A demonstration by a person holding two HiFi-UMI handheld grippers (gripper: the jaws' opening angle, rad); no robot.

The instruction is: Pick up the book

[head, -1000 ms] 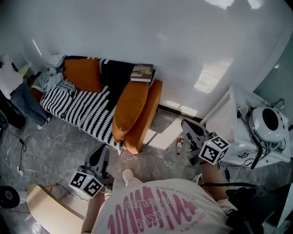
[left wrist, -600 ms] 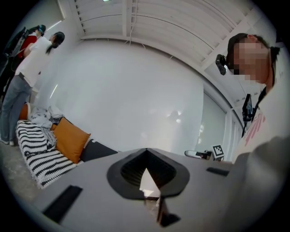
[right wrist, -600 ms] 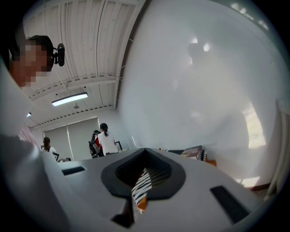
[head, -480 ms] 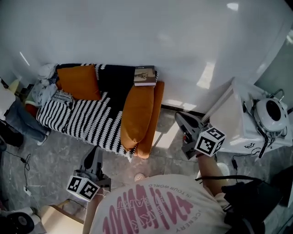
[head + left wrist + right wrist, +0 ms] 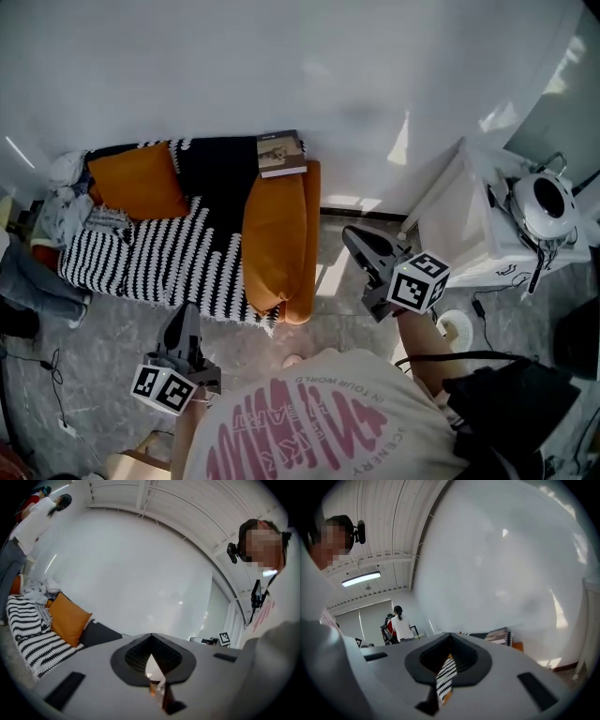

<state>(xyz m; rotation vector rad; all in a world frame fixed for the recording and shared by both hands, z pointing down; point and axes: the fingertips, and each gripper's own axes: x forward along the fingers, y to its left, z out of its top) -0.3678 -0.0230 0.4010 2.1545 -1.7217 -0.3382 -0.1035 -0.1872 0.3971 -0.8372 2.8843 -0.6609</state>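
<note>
Head view — book (image 5: 281, 153) on sofa (image 5: 279, 246)

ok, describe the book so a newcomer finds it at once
In the head view, find the orange sofa against the white wall, draped in a black-and-white striped throw. A long orange cushion runs along its right end; the book lies flat at that cushion's far end, by the wall. It is the only flat, hard-edged rectangle among soft cushions and cloth.
</note>
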